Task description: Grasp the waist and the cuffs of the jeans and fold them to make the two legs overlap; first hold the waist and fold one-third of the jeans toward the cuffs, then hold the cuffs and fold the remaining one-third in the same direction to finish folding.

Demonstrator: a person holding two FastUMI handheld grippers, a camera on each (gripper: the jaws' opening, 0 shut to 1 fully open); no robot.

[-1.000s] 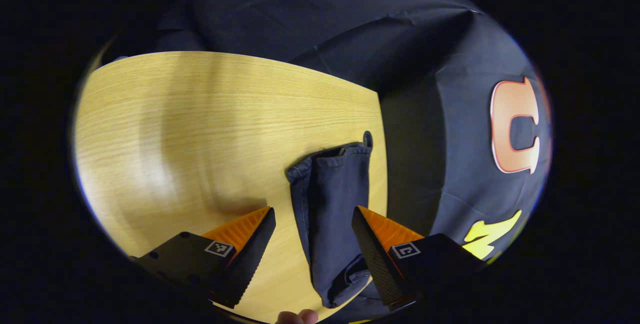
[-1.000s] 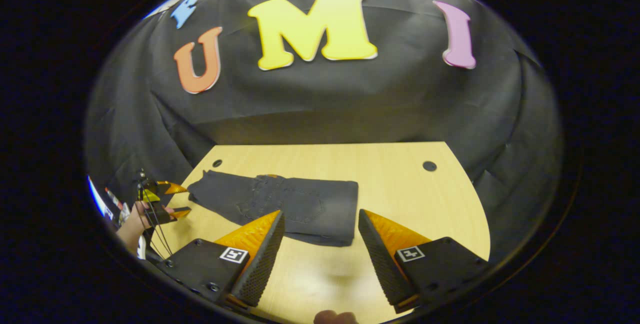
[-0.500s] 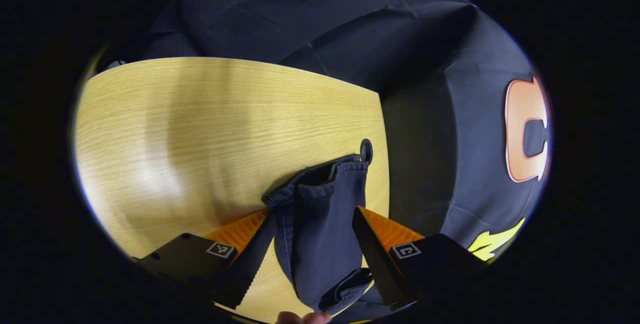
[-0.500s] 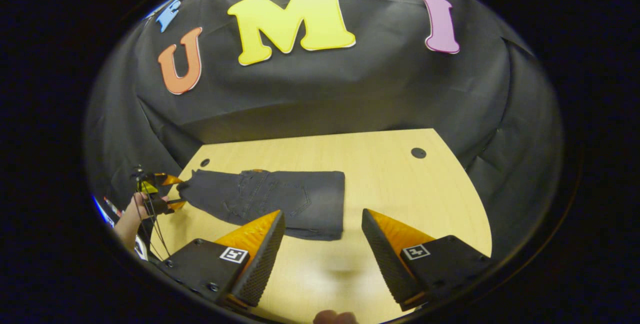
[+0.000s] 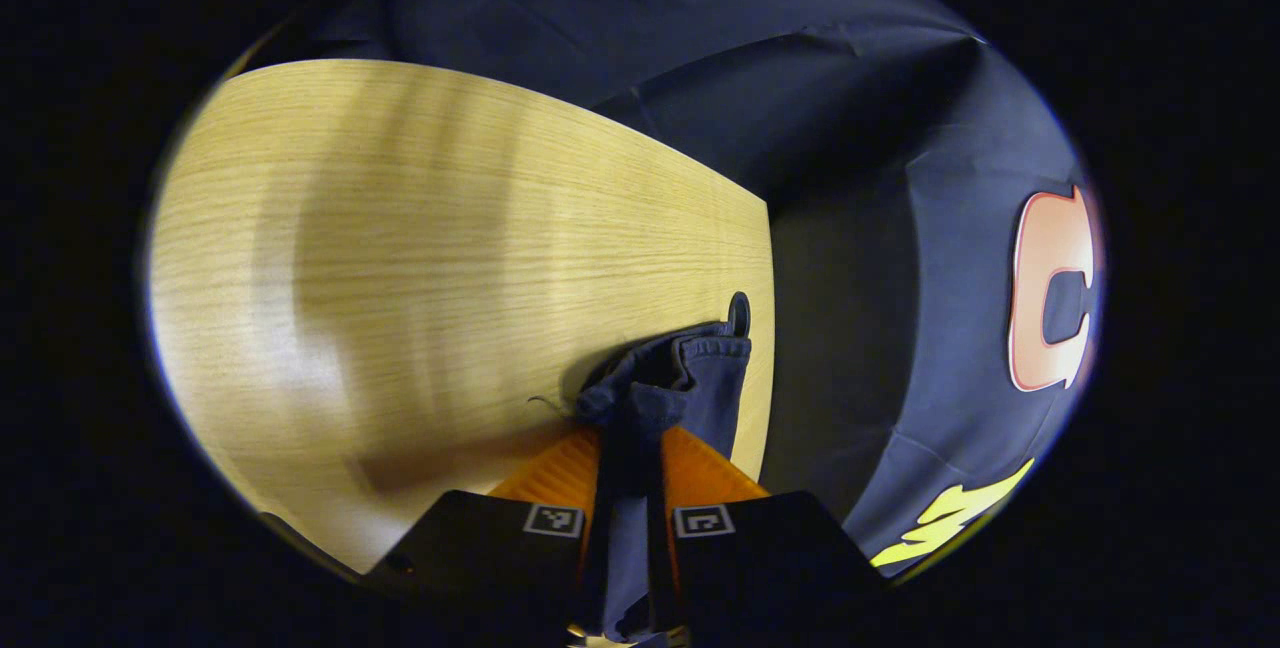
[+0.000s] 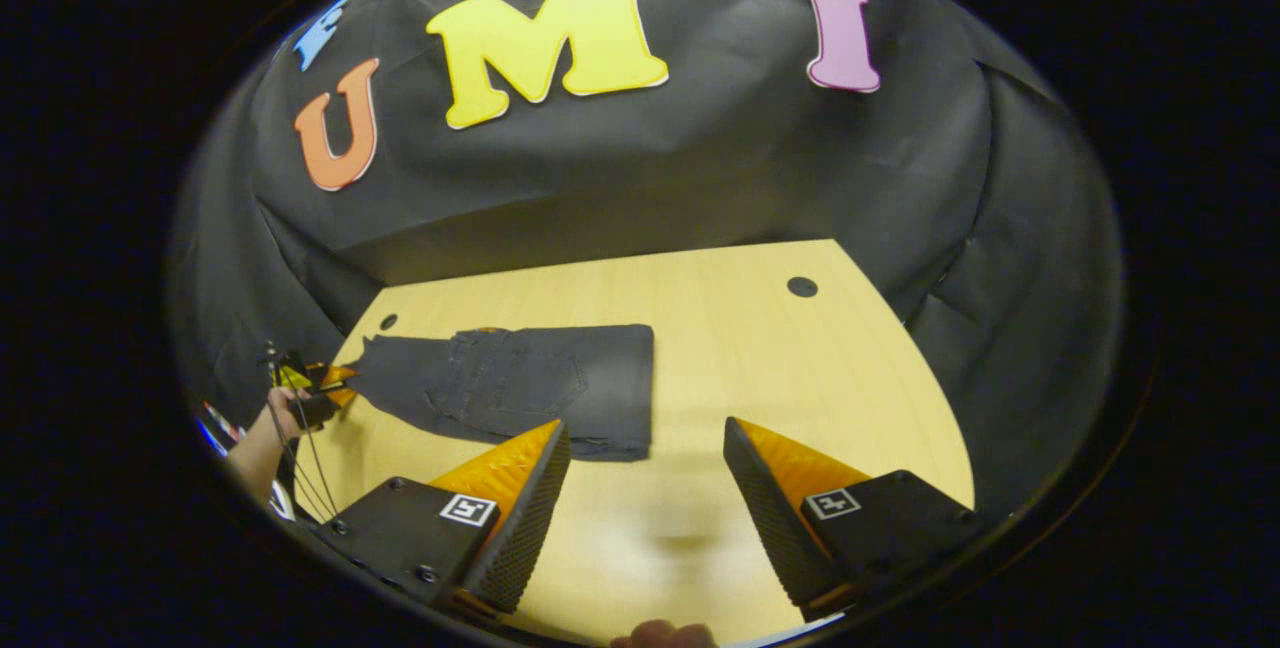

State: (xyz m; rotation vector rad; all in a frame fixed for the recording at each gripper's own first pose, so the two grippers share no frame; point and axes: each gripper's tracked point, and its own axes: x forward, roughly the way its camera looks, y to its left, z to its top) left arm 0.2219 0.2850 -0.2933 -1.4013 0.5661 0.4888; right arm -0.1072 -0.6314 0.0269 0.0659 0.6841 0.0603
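Your left gripper (image 5: 630,488) has its two fingers pinched together on the cuffs (image 5: 665,383) of the jeans (image 6: 520,386), with only the thickness of dark cloth between them; the bunched hem rises ahead of the fingertips, its stitched edge rolled open and rumpled, near a round hole (image 5: 739,312) close to the edge of the table (image 5: 400,248). In the right gripper view you can see that same gripper far off at the left, held in your hand (image 6: 285,408), at the narrow end of the garment. The jeans lie flat on the light wooden tabletop, toward its left side; they are dark grey denim, already folded over at the waist end so that a straight, doubled edge faces right, and a back pocket with its seams shows on top; the cloth tapers toward the cuffs. Your right gripper (image 6: 645,473) hangs above bare table just in front of that folded edge, its fingers spread wide with nothing between them.
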